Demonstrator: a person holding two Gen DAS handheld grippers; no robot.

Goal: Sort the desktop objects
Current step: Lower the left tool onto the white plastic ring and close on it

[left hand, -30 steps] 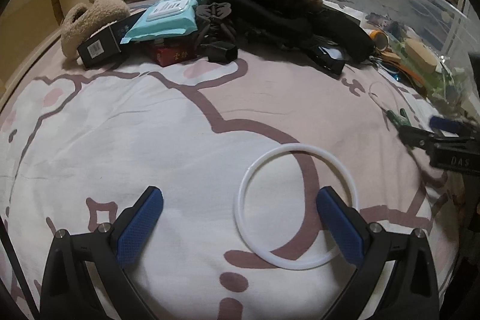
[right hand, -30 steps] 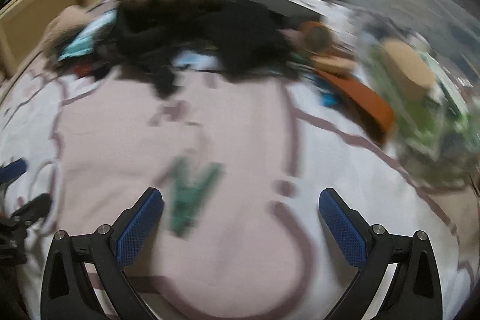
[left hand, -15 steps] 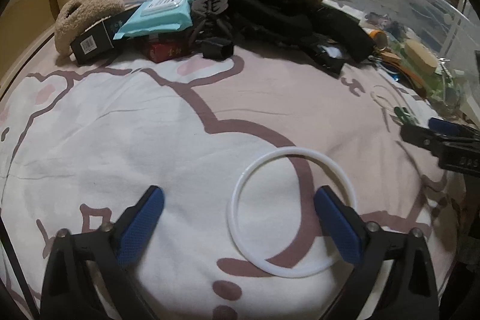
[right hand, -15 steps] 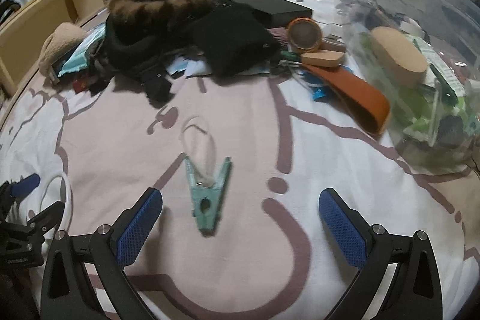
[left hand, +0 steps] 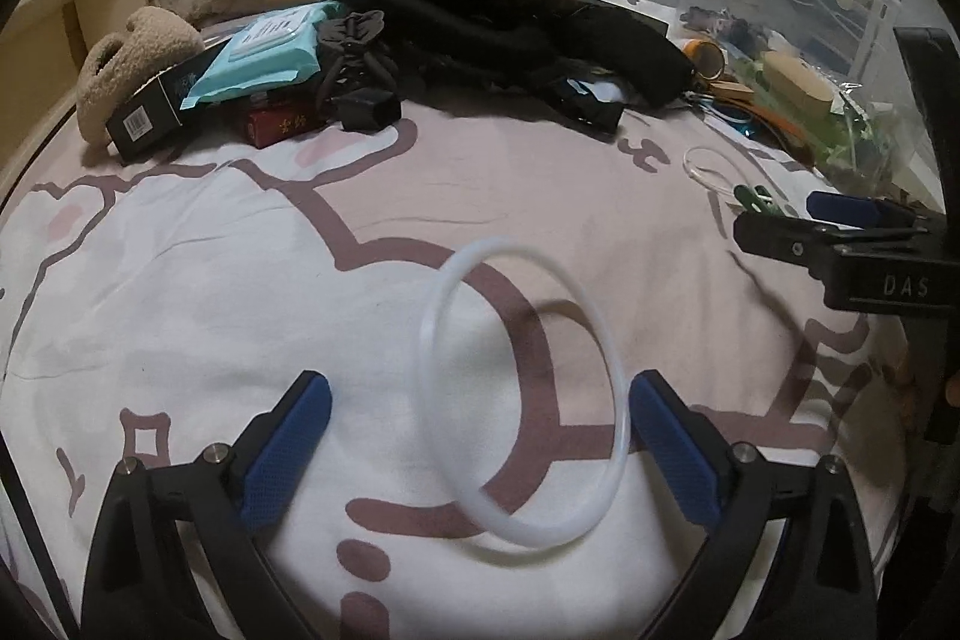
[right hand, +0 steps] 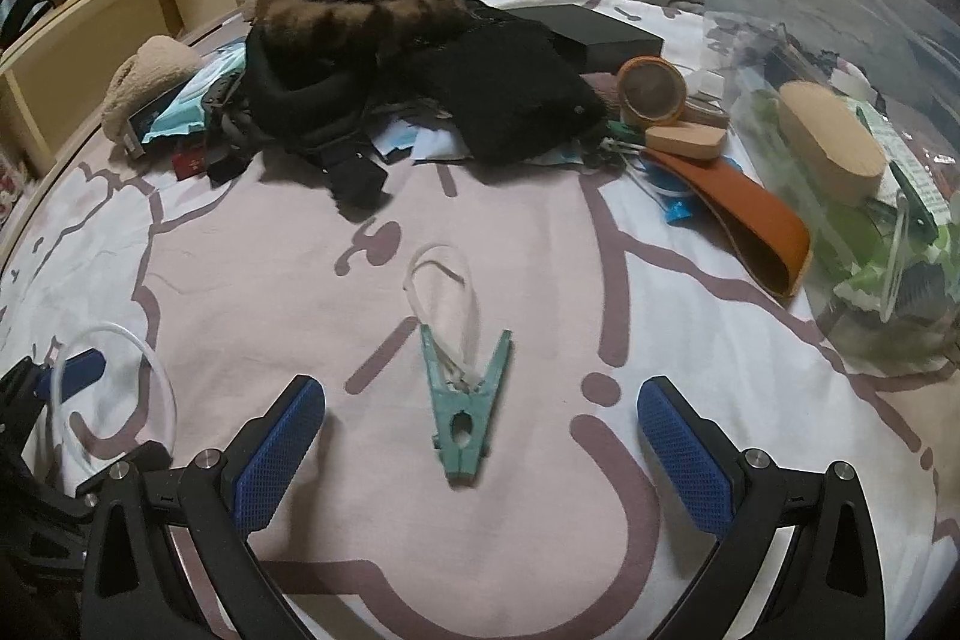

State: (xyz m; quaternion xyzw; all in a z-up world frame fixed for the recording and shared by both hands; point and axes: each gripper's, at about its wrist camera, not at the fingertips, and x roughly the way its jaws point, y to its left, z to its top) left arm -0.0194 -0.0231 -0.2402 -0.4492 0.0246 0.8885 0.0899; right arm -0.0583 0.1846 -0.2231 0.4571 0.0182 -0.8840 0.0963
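Left gripper [left hand: 479,439] at the bottom of its frame has its jaws spreading apart; a white ring [left hand: 523,391], tilted up and blurred, sits between them against the right pad [left hand: 672,454], no pinch visible. Right gripper [right hand: 480,451] stands spread wide over the patterned bedsheet [right hand: 252,280], with a green clothespin [right hand: 465,409] lying between its fingers. Clutter fills the frame's top, including a black garment [right hand: 480,100].

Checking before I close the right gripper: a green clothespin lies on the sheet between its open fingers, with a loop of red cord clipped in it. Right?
Not quite: the loop is clear or whitish, not red. The right wrist view shows the green clothespin flat on the sheet, ahead of the open right gripper, with the pale loop running from its jaws.
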